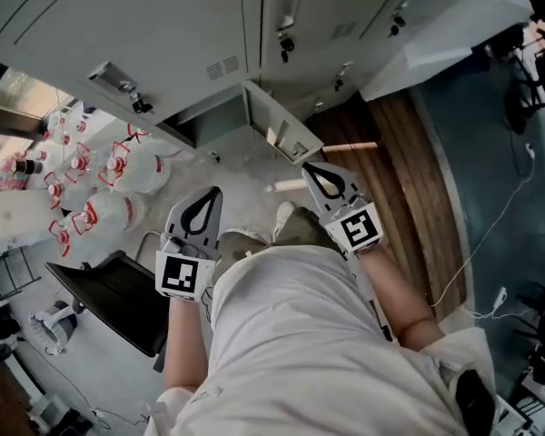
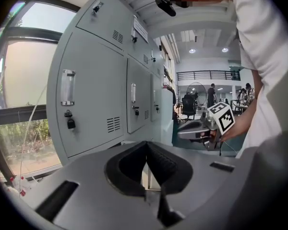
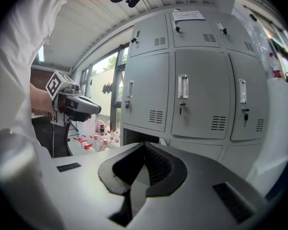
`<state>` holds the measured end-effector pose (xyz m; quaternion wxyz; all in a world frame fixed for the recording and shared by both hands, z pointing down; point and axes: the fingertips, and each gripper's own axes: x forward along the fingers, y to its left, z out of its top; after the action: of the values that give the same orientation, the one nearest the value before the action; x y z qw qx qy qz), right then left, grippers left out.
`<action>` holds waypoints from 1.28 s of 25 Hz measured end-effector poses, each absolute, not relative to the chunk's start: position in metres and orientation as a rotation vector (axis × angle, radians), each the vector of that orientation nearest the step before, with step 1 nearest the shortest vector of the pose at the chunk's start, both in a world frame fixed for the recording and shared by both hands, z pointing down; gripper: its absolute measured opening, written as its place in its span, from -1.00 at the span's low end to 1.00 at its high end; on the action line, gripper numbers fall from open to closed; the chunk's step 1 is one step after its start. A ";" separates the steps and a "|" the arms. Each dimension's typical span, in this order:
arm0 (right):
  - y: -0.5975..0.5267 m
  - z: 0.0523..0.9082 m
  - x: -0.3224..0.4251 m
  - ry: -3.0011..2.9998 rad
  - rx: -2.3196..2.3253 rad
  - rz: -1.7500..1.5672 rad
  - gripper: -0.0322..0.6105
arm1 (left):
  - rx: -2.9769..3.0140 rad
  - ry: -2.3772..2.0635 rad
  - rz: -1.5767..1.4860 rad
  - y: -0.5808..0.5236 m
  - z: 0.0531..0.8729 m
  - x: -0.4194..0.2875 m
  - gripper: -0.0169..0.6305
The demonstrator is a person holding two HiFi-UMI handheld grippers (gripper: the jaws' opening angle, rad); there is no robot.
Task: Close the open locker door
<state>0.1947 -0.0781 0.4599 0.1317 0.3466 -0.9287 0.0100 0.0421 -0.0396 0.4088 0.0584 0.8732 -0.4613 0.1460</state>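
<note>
Bright daylight comes through the window (image 2: pixel 24 85). The round pictures bend at their dark edges. Most things look sharp.

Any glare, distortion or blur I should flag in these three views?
Head view: evenly lit, sharp, lockers lean from the steep angle. Left gripper view: fisheye, dark corners, window washed out. Right gripper view: fisheye, dark corners, lockers sharp.

Locker door (image 1: pixel 274 123): grey metal, swung wide open, upper centre of head view. Dark bottom-row locker compartment (image 1: pixel 211 121) exposed at its left.
</note>
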 end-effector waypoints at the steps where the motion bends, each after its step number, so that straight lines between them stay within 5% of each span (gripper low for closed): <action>1: -0.080 0.466 0.204 -2.684 1.021 0.044 -0.86 | 2.646 -1.391 0.456 -0.042 0.410 0.049 -0.93; 17: -0.119 0.555 0.260 -2.549 0.959 0.244 -0.41 | 2.550 -1.414 0.574 -0.060 0.436 0.085 -0.93; 32: -0.129 0.568 0.243 -2.480 1.035 0.286 -0.48 | 2.556 -1.360 0.539 -0.063 0.436 0.054 -0.93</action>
<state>0.2434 -0.1292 0.5680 0.2178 0.3738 -0.8956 0.1031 0.0537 -0.0629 0.4363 0.0983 0.8638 -0.4595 0.1820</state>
